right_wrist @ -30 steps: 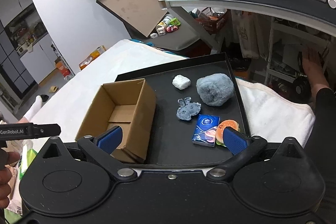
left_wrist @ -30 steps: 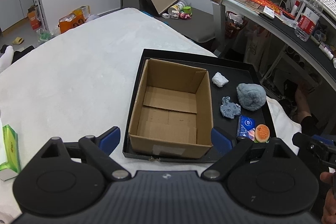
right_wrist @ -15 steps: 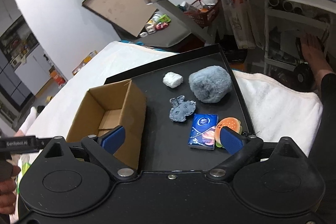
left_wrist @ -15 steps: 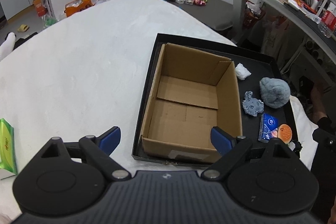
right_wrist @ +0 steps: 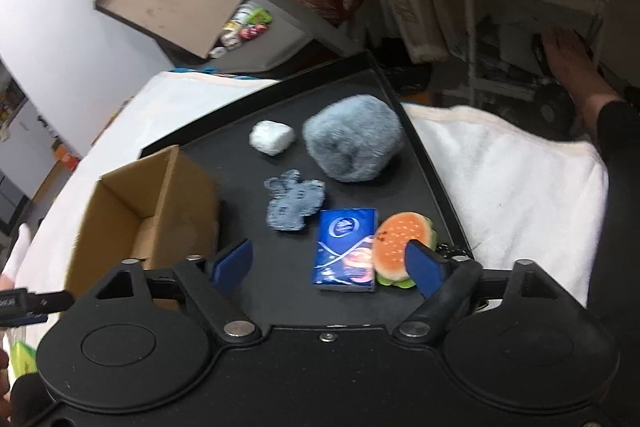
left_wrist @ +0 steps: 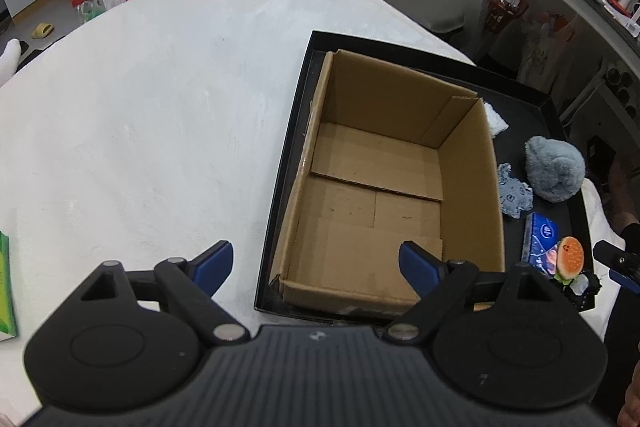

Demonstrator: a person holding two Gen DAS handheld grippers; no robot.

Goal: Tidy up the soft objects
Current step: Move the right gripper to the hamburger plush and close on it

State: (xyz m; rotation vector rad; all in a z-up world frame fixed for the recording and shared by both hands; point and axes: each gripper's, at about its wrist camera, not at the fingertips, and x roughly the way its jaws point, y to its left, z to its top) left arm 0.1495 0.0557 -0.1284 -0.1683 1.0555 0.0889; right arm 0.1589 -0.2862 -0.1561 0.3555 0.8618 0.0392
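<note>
1. Left wrist view: the left gripper (left_wrist: 316, 265) hung with its jaws wide apart and nothing between them, above the near edge of the black tray (left_wrist: 298, 131). The open cardboard box (left_wrist: 394, 183) stood in the tray's left part with nothing in it. To its right lay a white wad (left_wrist: 495, 121), a grey fluffy ball (left_wrist: 554, 169), a blue-grey knitted toy (left_wrist: 514, 193), a blue tissue pack (left_wrist: 542, 239) and a burger toy (left_wrist: 570, 259). The tray sat on a white tablecloth (left_wrist: 160, 107).

2. Right wrist view: the right gripper (right_wrist: 330, 267) was spread wide, holding nothing, low over the tissue pack (right_wrist: 346, 247). Its right finger (right_wrist: 420, 269) overlapped the burger toy (right_wrist: 402, 241), which lay touching the pack. The knitted toy (right_wrist: 294, 205), fluffy ball (right_wrist: 352, 145) and white wad (right_wrist: 272, 137) lay beyond; the box (right_wrist: 156, 195) stood left.
</note>
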